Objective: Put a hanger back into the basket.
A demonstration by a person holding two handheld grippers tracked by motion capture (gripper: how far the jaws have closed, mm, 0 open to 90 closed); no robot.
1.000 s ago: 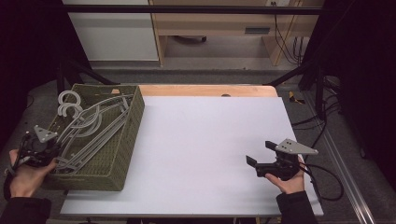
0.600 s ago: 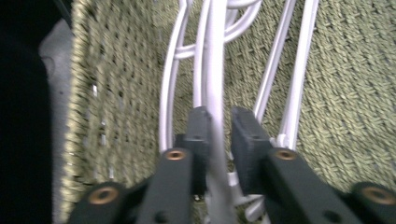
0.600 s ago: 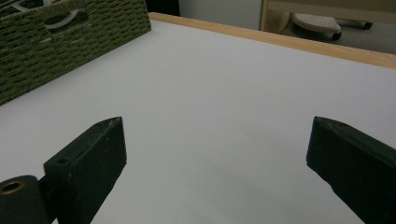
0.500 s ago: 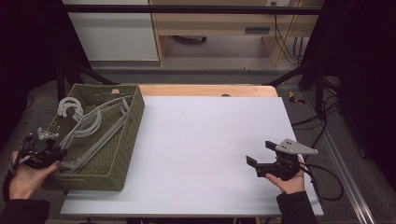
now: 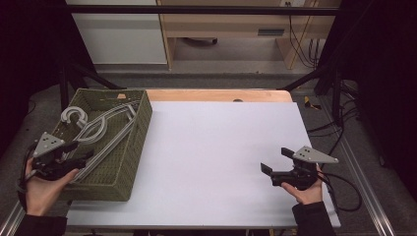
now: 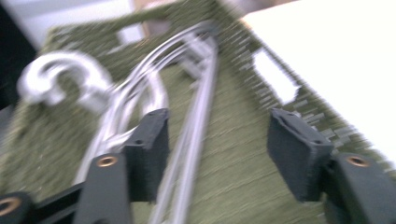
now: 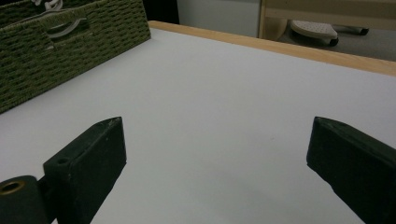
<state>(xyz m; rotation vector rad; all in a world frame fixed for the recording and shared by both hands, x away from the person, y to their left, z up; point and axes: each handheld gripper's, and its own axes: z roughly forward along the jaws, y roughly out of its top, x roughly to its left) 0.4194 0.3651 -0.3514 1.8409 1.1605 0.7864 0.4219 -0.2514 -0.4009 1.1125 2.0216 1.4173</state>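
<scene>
**Hangers in the basket, both claws apart**

Grey hangers (image 5: pixel 101 130) lie in the green basket (image 5: pixel 129 162) at the table's (image 5: pixel 216 147) left edge. The left gripper (image 6: pixel 217 154), jaws just opened, hovers over them, unclamped. The right gripper (image 5: pixel 273 164), well apart, gapes over bare table.

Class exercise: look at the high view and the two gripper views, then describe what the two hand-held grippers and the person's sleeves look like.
Each hand holds a black two-jaw tool. The left gripper and right gripper each carry a grey three-cornered plate with small holes on top. The jaw pads are flat, dark blocks with brass-coloured fasteners at their bases. A black cable trails from the right one. Sleeves are dark.
</scene>
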